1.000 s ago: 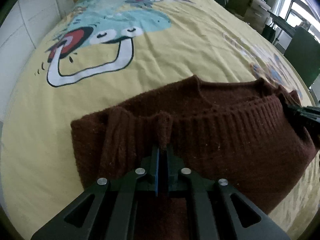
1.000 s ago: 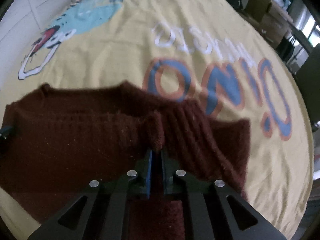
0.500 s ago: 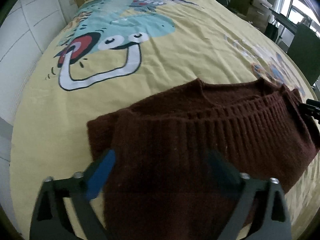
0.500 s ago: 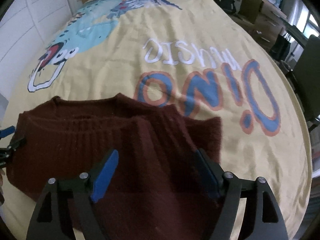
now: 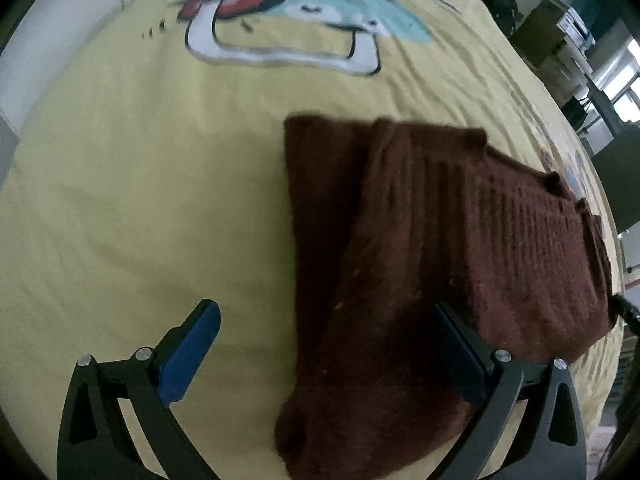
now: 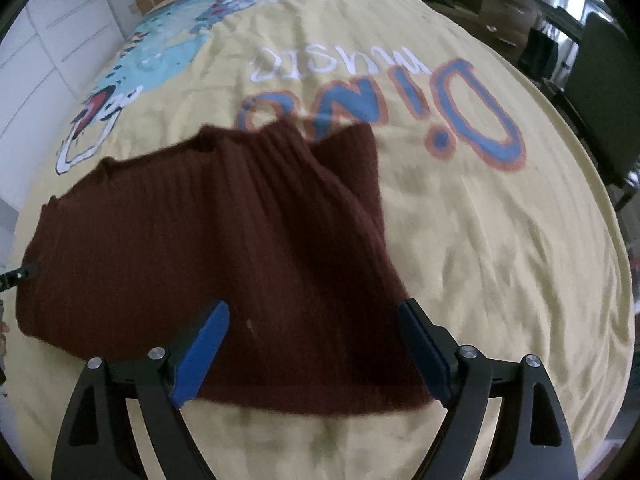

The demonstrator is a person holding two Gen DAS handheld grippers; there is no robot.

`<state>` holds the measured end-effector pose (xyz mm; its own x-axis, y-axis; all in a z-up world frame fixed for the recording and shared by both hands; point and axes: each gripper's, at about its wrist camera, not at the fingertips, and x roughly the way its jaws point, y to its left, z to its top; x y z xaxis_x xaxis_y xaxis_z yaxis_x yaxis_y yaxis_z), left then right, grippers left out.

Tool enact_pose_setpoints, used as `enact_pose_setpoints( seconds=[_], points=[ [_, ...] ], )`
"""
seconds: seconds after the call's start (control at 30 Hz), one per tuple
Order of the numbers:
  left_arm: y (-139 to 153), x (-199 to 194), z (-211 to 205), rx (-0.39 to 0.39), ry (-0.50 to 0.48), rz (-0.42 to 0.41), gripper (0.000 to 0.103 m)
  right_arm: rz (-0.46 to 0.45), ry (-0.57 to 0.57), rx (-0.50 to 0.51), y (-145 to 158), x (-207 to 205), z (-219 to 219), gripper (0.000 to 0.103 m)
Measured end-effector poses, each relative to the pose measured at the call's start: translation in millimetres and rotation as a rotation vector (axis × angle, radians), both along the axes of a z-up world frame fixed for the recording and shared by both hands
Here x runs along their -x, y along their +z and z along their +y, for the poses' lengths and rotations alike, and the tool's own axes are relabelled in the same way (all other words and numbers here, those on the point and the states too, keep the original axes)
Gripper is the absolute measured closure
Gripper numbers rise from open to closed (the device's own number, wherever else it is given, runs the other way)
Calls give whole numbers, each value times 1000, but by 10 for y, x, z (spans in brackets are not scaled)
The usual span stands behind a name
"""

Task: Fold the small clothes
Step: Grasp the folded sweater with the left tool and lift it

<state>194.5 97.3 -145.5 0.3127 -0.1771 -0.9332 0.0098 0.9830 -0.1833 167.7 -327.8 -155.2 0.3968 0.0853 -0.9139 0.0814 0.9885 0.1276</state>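
A dark maroon knit sweater [image 5: 440, 248] lies folded on the yellow bedspread [image 5: 140, 180], its ribbed hem folded over toward the collar. It also shows in the right wrist view [image 6: 224, 248]. My left gripper [image 5: 324, 344] is open and empty above the sweater's left edge, its right finger over the knit. My right gripper [image 6: 316, 340] is open and empty above the sweater's near right part. The tip of the left gripper [image 6: 16, 274] shows at the sweater's far left side in the right wrist view.
The bedspread carries a cartoon dinosaur print [image 5: 304, 12] and "Dino music" lettering [image 6: 400, 92]. A white wall [image 6: 52, 32] runs along the left side. Boxes [image 5: 552, 28] and a dark chair [image 6: 600, 92] stand beyond the bed's right edge.
Both grippers opened and let go of the folded hem, then drew back. The left view swung left, so the sweater now sits to the right in it.
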Motion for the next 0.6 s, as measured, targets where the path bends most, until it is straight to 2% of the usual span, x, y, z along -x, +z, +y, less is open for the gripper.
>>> enact_pose_setpoints(
  seconds=[0.13, 0.37, 0.4, 0.43, 0.47, 0.53, 0.6],
  points=[
    [-151, -34, 11, 50, 27, 50, 1, 7, -17, -18, -30, 158, -45, 16],
    [-226, -1, -94, 3, -4, 34, 1, 20, -32, -25, -49, 268, -94, 16],
    [-213, -1, -114, 4, -18, 39, 7, 20, -32, -26, -45, 267, -97, 16],
    [-214, -12, -112, 15, -26, 43, 19, 19, -34, -27, -40, 273, -100, 16],
    [-180, -15, -132, 34, -42, 51, 27, 17, -38, -29, -33, 277, -107, 16],
    [-120, -12, -190, 77, -76, 65, 63, 17, -44, -32, -24, 287, -127, 16],
    [-71, -13, -284, 62, -101, 78, 73, 26, -57, -24, -23, 290, -150, 16]
  ],
)
